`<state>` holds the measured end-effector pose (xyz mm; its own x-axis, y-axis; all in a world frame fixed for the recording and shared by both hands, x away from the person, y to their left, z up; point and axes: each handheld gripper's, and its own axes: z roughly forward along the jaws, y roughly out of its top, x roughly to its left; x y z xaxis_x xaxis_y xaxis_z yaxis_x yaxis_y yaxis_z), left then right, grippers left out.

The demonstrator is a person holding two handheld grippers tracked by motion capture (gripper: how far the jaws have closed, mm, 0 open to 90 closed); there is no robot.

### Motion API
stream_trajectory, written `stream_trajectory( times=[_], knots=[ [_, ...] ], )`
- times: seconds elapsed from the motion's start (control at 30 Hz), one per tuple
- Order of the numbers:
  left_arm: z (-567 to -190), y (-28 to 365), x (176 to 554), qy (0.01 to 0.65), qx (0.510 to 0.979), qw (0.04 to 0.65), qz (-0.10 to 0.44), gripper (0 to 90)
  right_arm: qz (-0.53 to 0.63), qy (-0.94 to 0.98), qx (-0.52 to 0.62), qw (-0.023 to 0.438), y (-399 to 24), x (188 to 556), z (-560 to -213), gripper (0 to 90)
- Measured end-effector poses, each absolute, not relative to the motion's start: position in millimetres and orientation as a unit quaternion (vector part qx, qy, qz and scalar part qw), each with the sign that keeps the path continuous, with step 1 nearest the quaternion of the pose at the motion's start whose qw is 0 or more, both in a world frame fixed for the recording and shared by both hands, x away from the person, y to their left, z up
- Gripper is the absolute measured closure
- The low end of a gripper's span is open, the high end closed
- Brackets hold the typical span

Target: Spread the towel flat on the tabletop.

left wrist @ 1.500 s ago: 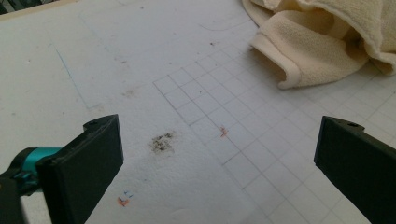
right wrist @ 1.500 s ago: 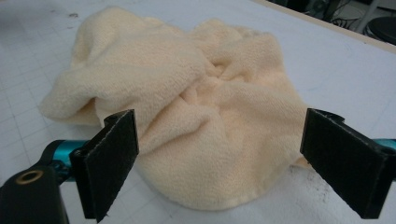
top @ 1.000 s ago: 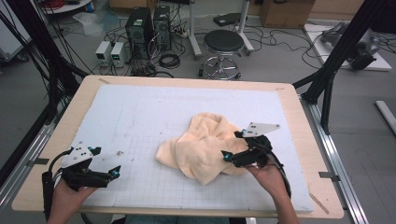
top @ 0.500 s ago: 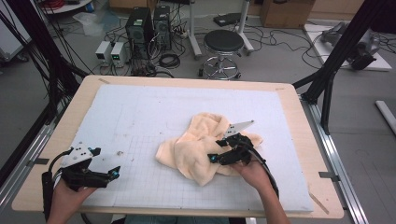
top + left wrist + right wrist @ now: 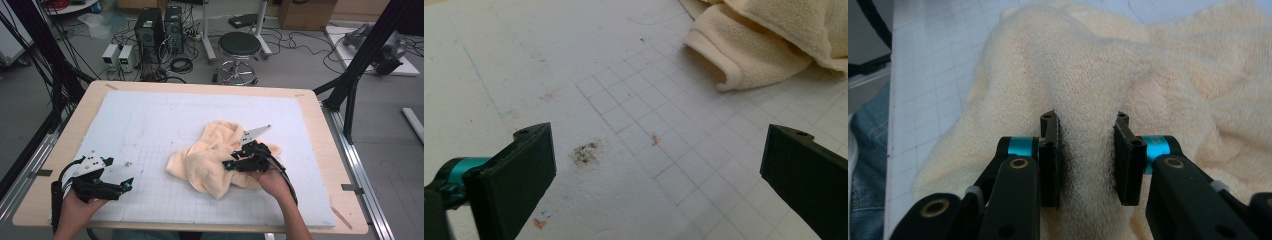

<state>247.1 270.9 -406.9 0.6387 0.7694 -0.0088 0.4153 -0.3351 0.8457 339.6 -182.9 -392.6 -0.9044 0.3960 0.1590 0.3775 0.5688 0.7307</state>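
Observation:
A crumpled cream towel [image 5: 210,155] lies heaped on the white grid mat [image 5: 175,115], right of the middle. My right gripper [image 5: 227,165] reaches into it from the right, and its jaws have just been closing. In the right gripper view, the pads of the right gripper [image 5: 1087,160] press on both sides of a raised fold of the towel [image 5: 1098,65]. My left gripper [image 5: 127,184] rests at the mat's near left corner, well apart from the cloth. The left gripper [image 5: 659,175] is open with bare mat between its jaws. The towel's edge [image 5: 764,45] lies farther off at the upper right.
A wooden table rim [image 5: 320,125] frames the mat. A dark smudge [image 5: 585,152] marks the mat just ahead of the left jaw. Beyond the table's far edge stand a stool [image 5: 239,47] and computer towers [image 5: 160,30] among floor cables.
My right gripper has moved left onto the towel, and its jaws have come together around a fold of the cloth. The left gripper has stayed where it was.

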Motion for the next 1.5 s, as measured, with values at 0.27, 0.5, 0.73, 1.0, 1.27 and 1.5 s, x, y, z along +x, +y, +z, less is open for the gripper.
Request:
stream_trajectory(
  times=[0.27, 0.5, 0.73, 1.0, 1.27, 1.5],
  knots=[
    [-405, 272, 245, 0.374, 0.789, 0.443, 0.204, 1.8, 0.448, 0.882, 0.141, 0.037, -159, 344, -329, 71.9],
    [-404, 272, 244, 0.374, 0.786, 0.447, 0.206, 1.8, 0.471, 0.879, 0.056, 0.043, -128, 334, -287, 71.6],
    [-402, 269, 242, 0.363, 0.789, 0.452, 0.204, 1.8, 0.417, 0.907, 0.057, -0.015, -100, 335, -334, 68.9],
    [-396, 252, 245, 0.332, 0.799, 0.460, 0.198, 1.8, 0.442, 0.888, 0.120, -0.027, -124, 334, -358, 42.2],
    [-383, 219, 262, 0.280, 0.819, 0.467, 0.181, 11.2, 0.465, 0.862, 0.189, 0.064, -197, 308, -358, 38.1],
    [-380, 192, 292, 0.266, 0.829, 0.460, 0.175, 20.6, 0.444, 0.864, 0.221, 0.089, -221, 307, -391, 42.7]
  ],
)
